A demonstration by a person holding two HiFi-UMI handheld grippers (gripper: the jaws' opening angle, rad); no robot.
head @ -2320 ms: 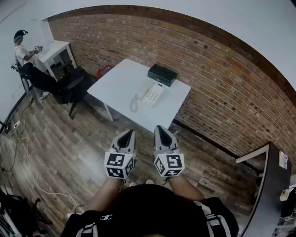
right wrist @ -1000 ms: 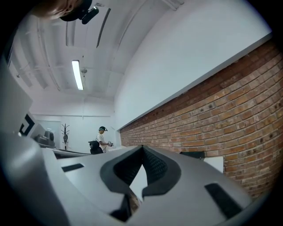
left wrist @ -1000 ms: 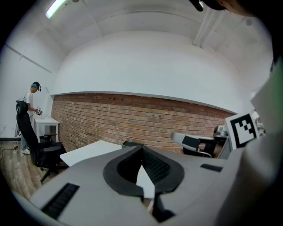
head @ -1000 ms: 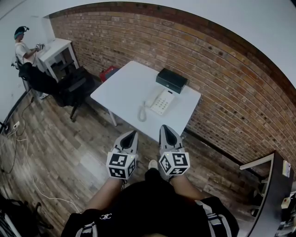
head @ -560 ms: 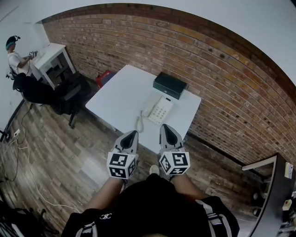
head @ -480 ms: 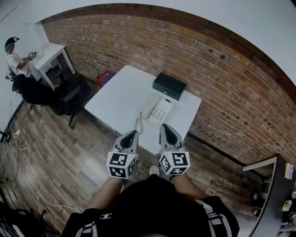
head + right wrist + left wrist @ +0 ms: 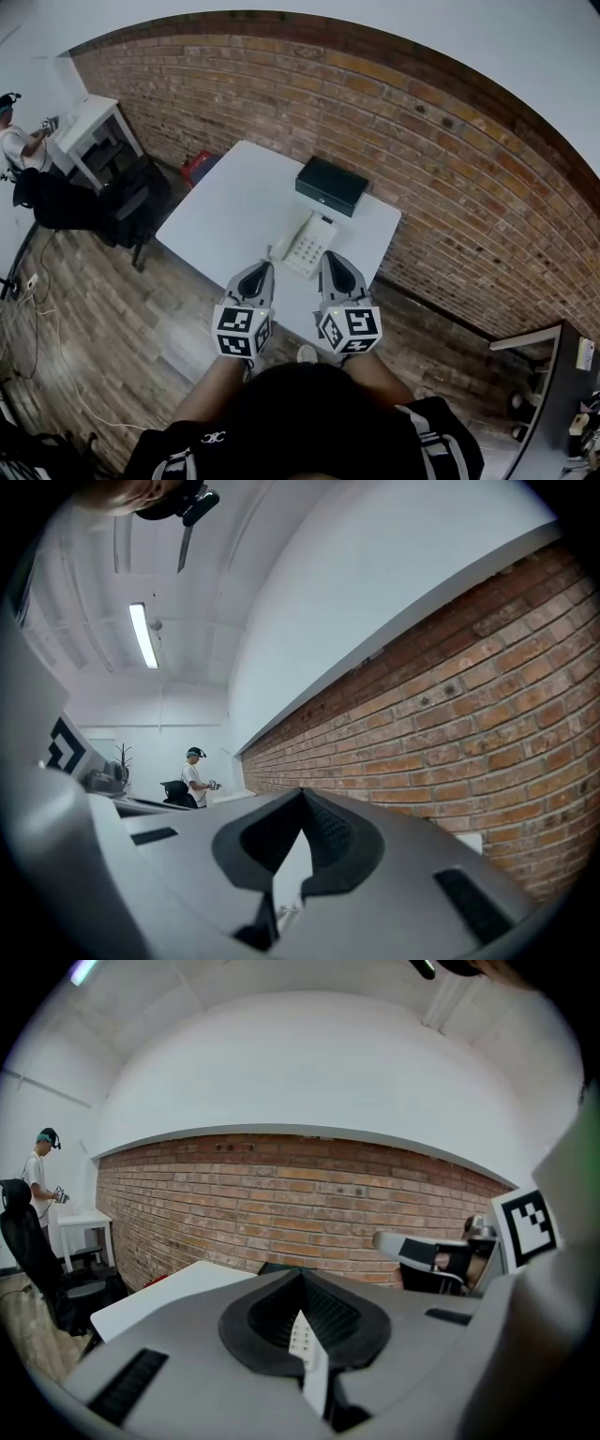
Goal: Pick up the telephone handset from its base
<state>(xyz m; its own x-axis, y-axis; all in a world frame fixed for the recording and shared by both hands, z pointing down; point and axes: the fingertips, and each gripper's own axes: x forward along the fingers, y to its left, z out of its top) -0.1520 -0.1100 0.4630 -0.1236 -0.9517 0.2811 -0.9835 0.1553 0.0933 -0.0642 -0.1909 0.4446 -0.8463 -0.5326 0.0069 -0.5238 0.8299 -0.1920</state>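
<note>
A white telephone (image 7: pixel 309 247) rests on the white table (image 7: pixel 230 202), its handset (image 7: pixel 292 237) lying along the base's left side with the cord curling off at the near end. Both grippers are held side by side over the table's near edge, just short of the phone. My left gripper (image 7: pixel 261 268) is shut and empty, its jaws meeting at the tip (image 7: pixel 300 1274). My right gripper (image 7: pixel 330 256) also looks shut with nothing in it (image 7: pixel 302 791), and it points along the brick wall. The phone is hidden behind the jaws in both gripper views.
A black box (image 7: pixel 331 185) sits on the table behind the phone, close to the brick wall (image 7: pixel 403 122). A black office chair (image 7: pixel 131 202), a red thing on the floor (image 7: pixel 197 167) and a person at a white desk (image 7: pixel 80 127) are to the left. A dark cabinet (image 7: pixel 553 375) stands at right.
The table and phone have drawn nearer; both grippers, before over the wooden floor, now reach over the table's near edge. Their jaws have stayed shut.
</note>
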